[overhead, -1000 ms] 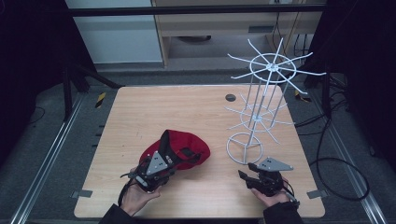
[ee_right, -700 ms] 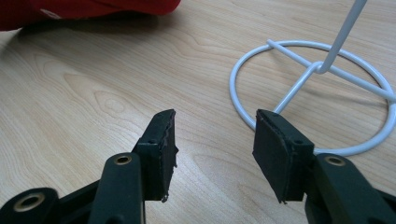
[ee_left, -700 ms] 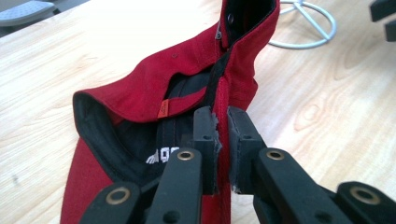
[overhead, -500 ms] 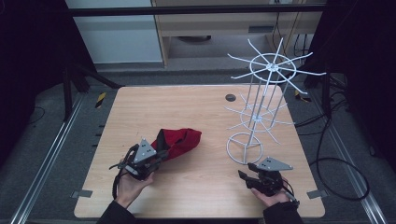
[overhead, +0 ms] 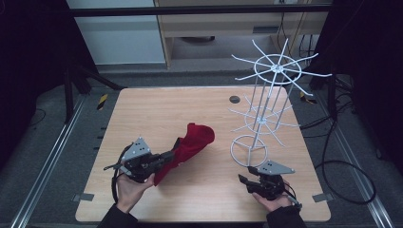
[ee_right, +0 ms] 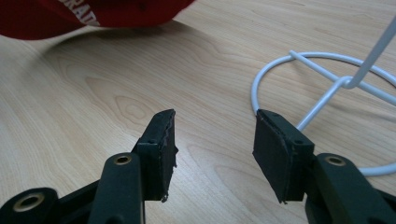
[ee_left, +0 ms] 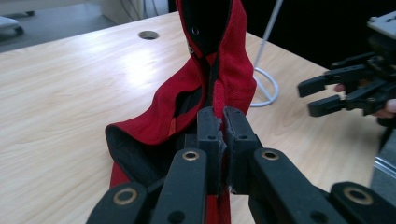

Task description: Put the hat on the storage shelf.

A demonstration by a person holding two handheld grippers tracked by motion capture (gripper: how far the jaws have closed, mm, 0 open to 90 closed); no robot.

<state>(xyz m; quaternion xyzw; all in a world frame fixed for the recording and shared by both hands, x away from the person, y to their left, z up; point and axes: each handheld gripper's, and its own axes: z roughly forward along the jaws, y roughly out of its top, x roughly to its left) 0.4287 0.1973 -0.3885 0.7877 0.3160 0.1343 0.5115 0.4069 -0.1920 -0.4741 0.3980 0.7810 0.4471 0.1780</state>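
Red fabric cap, clamped in the left tongs, had been lifted and swung rightward off the wooden worktop; the right tongs were kept apart.

worktop: pale wood, with a round hole at 1 o'clock
rack: white wire, ring base standing at 3 o'clock
cap: red, near centre; whether it touches the wood is unclear

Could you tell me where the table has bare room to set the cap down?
Bare: the far-left wood behind the red cap, and the near strip between left tool and right tool. Crowded: the right side around the white wire rack.
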